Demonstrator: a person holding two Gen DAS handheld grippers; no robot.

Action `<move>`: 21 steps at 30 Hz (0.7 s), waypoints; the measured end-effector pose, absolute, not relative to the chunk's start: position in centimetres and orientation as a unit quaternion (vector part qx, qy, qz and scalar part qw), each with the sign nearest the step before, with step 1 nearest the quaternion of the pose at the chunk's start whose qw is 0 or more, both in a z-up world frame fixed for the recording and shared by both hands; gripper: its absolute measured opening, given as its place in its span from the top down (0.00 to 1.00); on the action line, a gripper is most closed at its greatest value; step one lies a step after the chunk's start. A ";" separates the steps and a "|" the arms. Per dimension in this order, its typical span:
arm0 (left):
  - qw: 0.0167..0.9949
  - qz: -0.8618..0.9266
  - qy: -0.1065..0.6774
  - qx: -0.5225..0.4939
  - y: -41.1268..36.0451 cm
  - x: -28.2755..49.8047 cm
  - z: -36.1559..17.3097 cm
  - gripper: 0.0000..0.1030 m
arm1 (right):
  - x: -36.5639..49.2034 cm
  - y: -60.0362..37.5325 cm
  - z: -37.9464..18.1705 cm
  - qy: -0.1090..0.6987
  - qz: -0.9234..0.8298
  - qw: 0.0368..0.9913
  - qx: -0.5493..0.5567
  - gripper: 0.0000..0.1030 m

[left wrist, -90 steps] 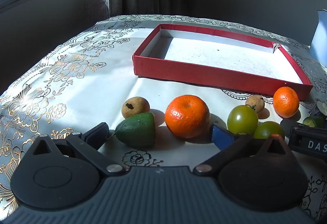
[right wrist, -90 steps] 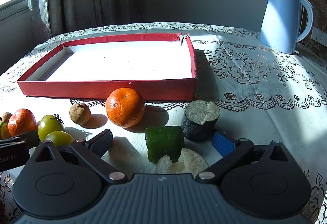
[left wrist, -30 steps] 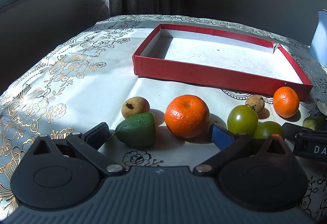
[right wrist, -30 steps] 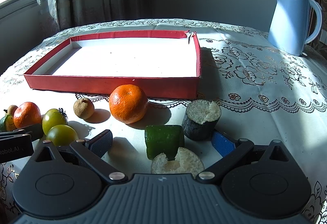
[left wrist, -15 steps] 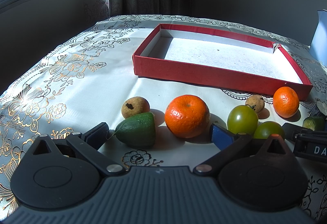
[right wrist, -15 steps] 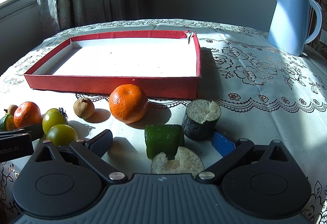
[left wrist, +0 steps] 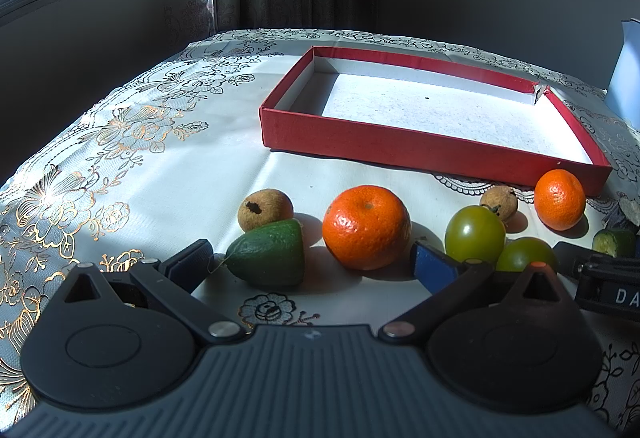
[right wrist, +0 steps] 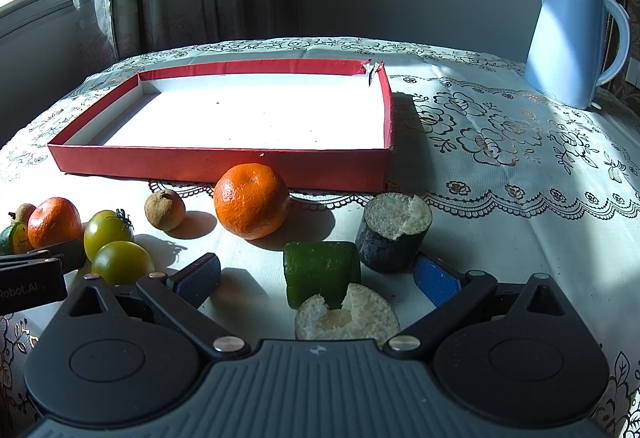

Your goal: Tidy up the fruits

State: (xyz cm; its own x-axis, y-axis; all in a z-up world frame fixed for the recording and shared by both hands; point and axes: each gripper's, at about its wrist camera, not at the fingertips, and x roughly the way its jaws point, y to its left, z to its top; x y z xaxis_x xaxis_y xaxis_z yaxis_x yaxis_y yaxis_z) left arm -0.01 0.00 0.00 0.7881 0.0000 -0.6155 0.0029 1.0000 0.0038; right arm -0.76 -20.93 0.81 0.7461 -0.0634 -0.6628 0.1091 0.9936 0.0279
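My left gripper (left wrist: 312, 264) is open low over the tablecloth. A green avocado piece (left wrist: 268, 252) and a large orange (left wrist: 366, 226) lie between its fingers. Beyond them lie a brown round fruit (left wrist: 264, 208), two green tomatoes (left wrist: 475, 234), a second brown fruit (left wrist: 500, 200) and a small orange (left wrist: 560, 198). My right gripper (right wrist: 316, 276) is open around a green cucumber chunk (right wrist: 320, 272); a pale cut piece (right wrist: 346, 314) lies close in front, a dark cut piece (right wrist: 394, 232) to the right. An orange (right wrist: 251, 200) lies ahead. The empty red tray (right wrist: 220, 162) stands behind the fruit.
A light blue kettle (right wrist: 572, 38) stands at the back right of the table. The table's left edge (left wrist: 80, 110) drops off near the window and curtain. The other gripper's black body (left wrist: 608, 286) shows at the right of the left wrist view.
Over the last second nothing has visibly moved. Earlier, the right wrist view shifted a little to the left, so the kettle sits further right in it.
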 end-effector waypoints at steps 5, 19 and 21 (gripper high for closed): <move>0.946 -0.001 0.325 0.002 0.0 0.0 0.0 0.00 | -0.8 -20.9 0.8 0.353 -0.046 0.934 0.032 0.00; 0.946 -0.001 0.325 0.002 0.0 0.0 0.0 0.00 | -0.9 -21.1 0.9 0.354 -0.038 0.934 0.032 0.00; 0.946 -0.001 0.325 0.002 0.0 0.0 0.0 0.00 | -1.1 -21.4 0.9 0.352 -0.038 0.935 0.036 0.00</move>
State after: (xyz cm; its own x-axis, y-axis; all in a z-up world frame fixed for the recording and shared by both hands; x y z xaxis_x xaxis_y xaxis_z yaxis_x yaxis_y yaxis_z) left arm -0.01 -0.01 0.00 0.7882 -0.0001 -0.6155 0.0029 1.0000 0.0036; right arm -1.09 -21.36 0.95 0.7494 -0.0456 -0.6605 0.0957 0.9946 0.0399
